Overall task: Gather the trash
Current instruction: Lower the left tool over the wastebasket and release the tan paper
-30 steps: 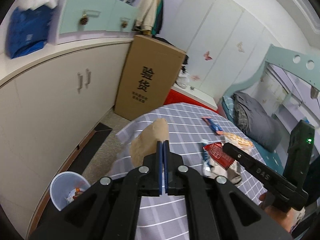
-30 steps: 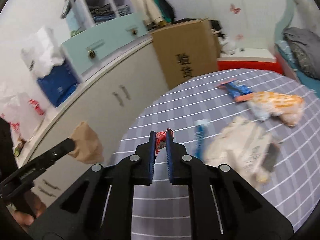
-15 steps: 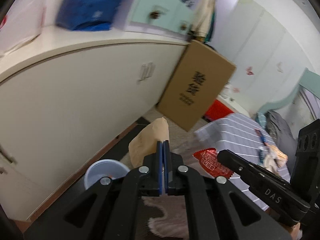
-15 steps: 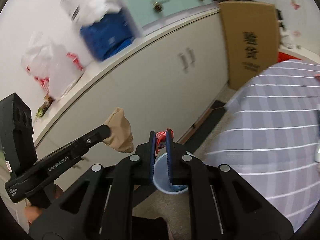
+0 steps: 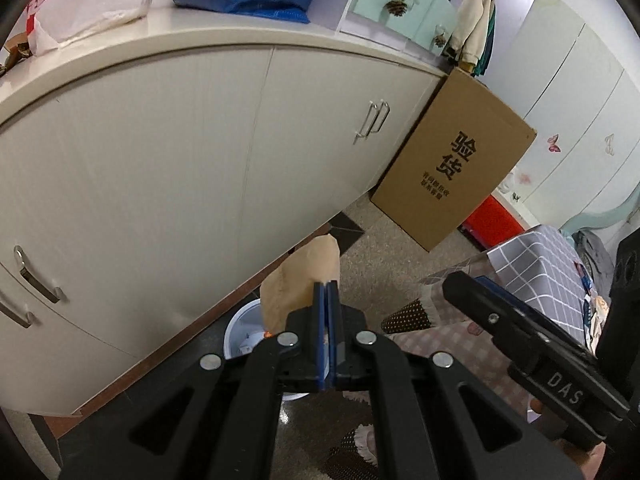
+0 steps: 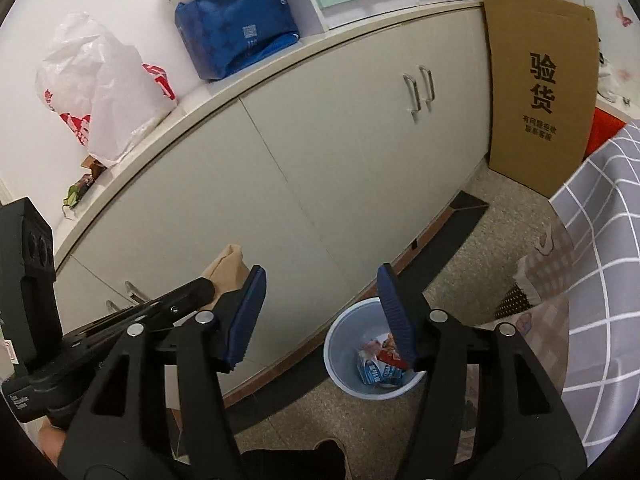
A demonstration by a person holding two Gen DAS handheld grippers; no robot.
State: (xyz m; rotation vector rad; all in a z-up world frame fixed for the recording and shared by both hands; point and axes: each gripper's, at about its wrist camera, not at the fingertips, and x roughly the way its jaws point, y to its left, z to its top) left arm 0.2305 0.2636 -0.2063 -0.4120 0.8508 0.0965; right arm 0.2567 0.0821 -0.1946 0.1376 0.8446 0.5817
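Released, red wrapper [image 6: 390,357] lies in bin [image 6: 340,344] beside cabinet [image 6: 320,184].

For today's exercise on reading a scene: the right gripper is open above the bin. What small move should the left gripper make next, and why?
Probably open the left gripper to drop the brown paper. It is shut on the paper, roughly above the blue bin, while the right gripper stands open and wrappers lie inside the bin.

Low in the frame the right tongs [image 6: 320,312] gape above a pale bin [image 6: 340,364] holding wrappers [image 6: 380,364], apparently one red, while lower left the left tongs [image 6: 208,286] pinch a brown paper bag [image 6: 228,270].
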